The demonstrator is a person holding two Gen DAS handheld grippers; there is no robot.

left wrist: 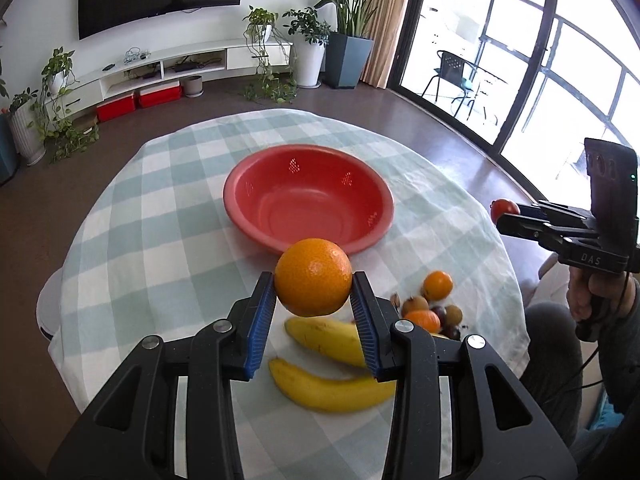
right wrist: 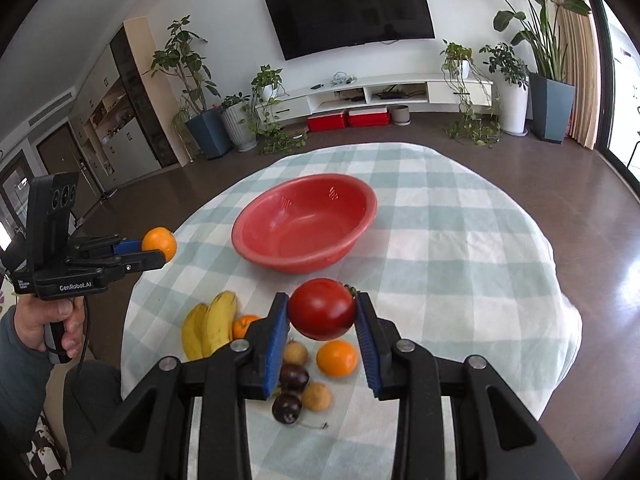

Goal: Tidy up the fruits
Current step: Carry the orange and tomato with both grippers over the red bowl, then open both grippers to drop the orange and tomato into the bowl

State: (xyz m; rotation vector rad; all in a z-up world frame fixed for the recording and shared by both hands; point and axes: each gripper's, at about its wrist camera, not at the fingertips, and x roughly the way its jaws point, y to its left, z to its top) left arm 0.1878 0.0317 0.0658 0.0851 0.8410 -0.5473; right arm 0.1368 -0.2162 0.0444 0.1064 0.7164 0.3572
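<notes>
Already aloft: large orange (left wrist: 313, 277) clamped between the blue pads of the left gripper (left wrist: 313, 292), clear of the surface (left wrist: 132, 216), with two bananas (left wrist: 332, 364) lying below it. Straight ahead at twelve o'clock from those jaws, just past the fruit: red bowl (left wrist: 308, 196), empty, rim facing up. Judged the nearer pair, orange almost at the near rim in the left wrist view.

Likewise lifted: red tomato (right wrist: 322, 309), squeezed by the right gripper (right wrist: 322, 320), green stalk poking out at three o'clock. Same red bowl (right wrist: 304, 222) at roughly twelve o'clock from these jaws, tipped a shade toward eleven, with a strip of checked cloth between fruit and rim. No long axis worth minding on either round fruit; only the heading toward the bowl counts.

Seen across: left gripper (right wrist: 154, 250) at nine o'clock of the bowl, carried by a hand (right wrist: 48, 326); right gripper (left wrist: 508, 216) at three o'clock of it in the other view. Probably room for both to come in from opposite sides without crossing.

Left on the cloth under the right jaws: smaller orange (right wrist: 337, 358), two dark plums (right wrist: 291, 392), two tan round fruits (right wrist: 306, 374), another small orange (right wrist: 245, 326) beside the bananas (right wrist: 210, 326).
</notes>
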